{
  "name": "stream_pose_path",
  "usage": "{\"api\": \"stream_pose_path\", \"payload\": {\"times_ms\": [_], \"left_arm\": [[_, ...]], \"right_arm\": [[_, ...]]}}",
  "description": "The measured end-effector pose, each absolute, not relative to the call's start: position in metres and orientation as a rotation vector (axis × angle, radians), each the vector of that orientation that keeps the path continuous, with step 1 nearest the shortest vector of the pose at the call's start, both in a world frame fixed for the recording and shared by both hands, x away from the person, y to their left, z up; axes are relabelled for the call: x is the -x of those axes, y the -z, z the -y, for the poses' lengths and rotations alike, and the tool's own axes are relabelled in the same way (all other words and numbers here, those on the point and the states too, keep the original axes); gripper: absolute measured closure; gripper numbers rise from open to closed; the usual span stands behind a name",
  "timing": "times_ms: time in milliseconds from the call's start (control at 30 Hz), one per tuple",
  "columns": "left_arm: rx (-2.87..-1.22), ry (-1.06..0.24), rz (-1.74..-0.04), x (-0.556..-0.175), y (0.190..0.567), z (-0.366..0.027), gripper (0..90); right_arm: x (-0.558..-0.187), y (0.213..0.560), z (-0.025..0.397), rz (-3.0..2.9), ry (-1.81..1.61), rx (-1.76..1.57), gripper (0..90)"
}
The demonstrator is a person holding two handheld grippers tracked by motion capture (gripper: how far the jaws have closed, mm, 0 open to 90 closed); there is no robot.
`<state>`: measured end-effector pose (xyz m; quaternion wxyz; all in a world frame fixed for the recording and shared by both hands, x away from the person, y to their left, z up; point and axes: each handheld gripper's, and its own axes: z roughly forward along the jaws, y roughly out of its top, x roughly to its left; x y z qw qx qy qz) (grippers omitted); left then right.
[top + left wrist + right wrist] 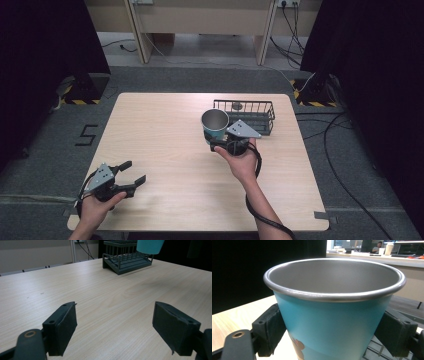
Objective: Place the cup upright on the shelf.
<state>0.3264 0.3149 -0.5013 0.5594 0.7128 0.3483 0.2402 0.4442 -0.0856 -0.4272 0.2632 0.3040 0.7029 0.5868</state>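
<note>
A teal cup (215, 126) with a silver inside and rolled rim is held upright above the table, just left of the wire basket (248, 116). My right gripper (216, 141) is shut on the cup (332, 322), one black jaw on each side of its wall below the rim. My left gripper (134, 172) rests low near the table's front left corner, its jaws wide apart with bare wood between them (113, 327). In the left gripper view the basket (126, 258) stands far off and the cup's teal bottom (150, 246) hangs above it.
The dark wire basket sits at the table's (165, 145) far right and holds a small round dark object (237, 105). Black curtains flank both sides. Cables (345, 145) trail over the grey floor on the right.
</note>
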Motion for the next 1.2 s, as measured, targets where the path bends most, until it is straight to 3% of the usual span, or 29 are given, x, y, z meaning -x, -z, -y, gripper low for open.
{"api": "stream_pose_path", "payload": {"times_ms": [1200], "left_arm": [[-1.682, -0.566, -0.821, -0.326, 0.501, -0.315, 19.1]], "right_arm": [[-0.454, 0.414, 0.098, -1.843, -1.573, -0.863, 17.8]]}}
